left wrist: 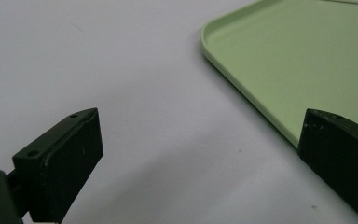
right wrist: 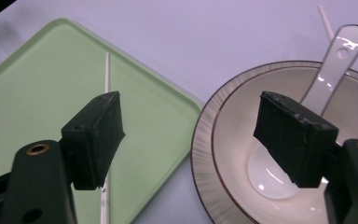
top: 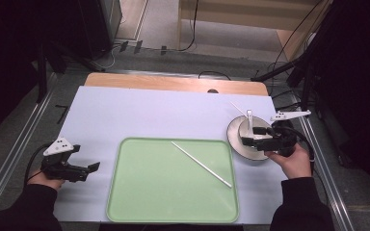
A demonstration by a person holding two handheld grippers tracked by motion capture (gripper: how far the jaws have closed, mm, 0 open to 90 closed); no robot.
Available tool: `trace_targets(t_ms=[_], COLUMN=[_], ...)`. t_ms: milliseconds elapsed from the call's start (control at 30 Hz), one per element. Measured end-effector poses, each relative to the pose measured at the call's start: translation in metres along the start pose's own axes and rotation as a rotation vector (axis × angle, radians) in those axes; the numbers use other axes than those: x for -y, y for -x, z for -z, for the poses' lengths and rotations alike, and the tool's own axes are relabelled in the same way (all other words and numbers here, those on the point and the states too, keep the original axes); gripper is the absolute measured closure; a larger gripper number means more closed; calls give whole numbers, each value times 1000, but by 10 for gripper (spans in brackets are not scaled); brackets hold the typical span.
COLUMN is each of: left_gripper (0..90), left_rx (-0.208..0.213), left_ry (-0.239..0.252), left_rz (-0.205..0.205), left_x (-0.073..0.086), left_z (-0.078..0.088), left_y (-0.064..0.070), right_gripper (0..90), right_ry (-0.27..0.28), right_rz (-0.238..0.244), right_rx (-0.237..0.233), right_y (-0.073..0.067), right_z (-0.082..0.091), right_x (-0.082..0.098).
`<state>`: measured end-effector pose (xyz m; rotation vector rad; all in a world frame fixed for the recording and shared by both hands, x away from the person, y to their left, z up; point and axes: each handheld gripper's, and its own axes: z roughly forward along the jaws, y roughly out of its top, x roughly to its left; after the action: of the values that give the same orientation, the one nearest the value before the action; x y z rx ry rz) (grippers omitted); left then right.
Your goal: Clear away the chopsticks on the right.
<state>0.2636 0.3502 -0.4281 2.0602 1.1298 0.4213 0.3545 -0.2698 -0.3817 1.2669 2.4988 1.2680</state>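
A pale green tray [top: 135, 202] lies at the middle of the table's near side, with a white chopstick [top: 201, 164] lying diagonally on it. To its right a white bowl [top: 238, 131] sits on a plate with a ribbed rim [right wrist: 201, 140]. A clear white spoon [right wrist: 332, 70] rests in the bowl [right wrist: 228, 126]. My right gripper [top: 251, 136] hovers open over the bowl's near edge. In the right gripper view one jaw of that gripper [right wrist: 191, 112] is above the tray corner [right wrist: 168, 116], the other above the bowl. My left gripper [top: 85, 158] is open over the white mat, left of the tray [left wrist: 270, 65], holding nothing [left wrist: 200, 126].
A second white chopstick [top: 237, 109] lies on the mat just behind the bowl. The white mat [top: 149, 110] covers a wooden table whose far edge [top: 173, 83] shows. Metal rails run along both sides, and cables lie on the floor beyond.
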Motion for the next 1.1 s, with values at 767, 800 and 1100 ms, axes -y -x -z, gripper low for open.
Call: trace_targets(t_ms=[767, 800, 1100], left_gripper=[0, 0, 0], left_rx=[5, 5, 6], left_ry=[2, 2, 0], left_rz=[-5, -5, -7], left_x=[0, 0, 0], left_z=[0, -1, -1], left_y=[1, 1, 1], right_gripper=[278, 278, 297], right_ry=[44, 44, 36], right_rz=[-105, -105, -136], right_rx=[93, 93, 138], right_y=[35, 35, 51], right_z=[36, 36, 39], right_x=[19, 19, 31])
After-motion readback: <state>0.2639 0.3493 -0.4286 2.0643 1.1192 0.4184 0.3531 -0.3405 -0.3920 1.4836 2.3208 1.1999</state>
